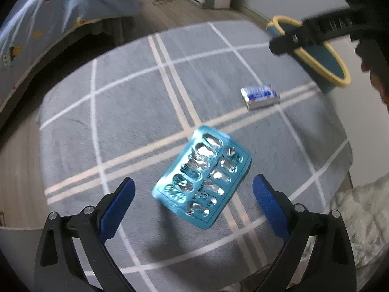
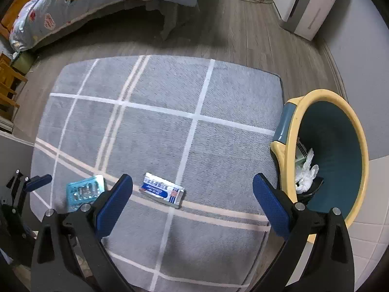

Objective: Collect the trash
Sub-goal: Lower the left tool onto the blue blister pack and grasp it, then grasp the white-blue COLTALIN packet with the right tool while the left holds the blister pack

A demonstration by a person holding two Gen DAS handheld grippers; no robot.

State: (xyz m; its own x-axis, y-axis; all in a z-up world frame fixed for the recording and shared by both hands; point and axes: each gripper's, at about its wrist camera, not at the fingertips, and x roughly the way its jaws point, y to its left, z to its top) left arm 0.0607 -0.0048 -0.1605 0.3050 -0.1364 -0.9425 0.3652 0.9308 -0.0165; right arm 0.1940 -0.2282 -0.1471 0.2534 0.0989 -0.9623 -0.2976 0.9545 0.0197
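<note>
A blue pill blister pack (image 1: 203, 176) lies on the grey checked rug (image 1: 126, 102), between and just ahead of my open left gripper's (image 1: 193, 189) fingers, untouched. It also shows in the right wrist view (image 2: 83, 191). A blue and white wrapper (image 1: 260, 96) lies farther off, and in the right wrist view (image 2: 161, 189) it sits just ahead of my open, empty right gripper (image 2: 192, 187). A teal bin with a yellow rim (image 2: 325, 155) stands at the rug's right edge with white crumpled trash (image 2: 305, 172) inside.
A bed with a patterned blue cover (image 2: 97, 2) stands beyond the rug on a wood floor. A white appliance (image 2: 306, 2) stands by the far wall. A white knitted fabric (image 1: 359, 219) lies at the right. The left gripper (image 2: 36, 181) shows at the right wrist view's left edge.
</note>
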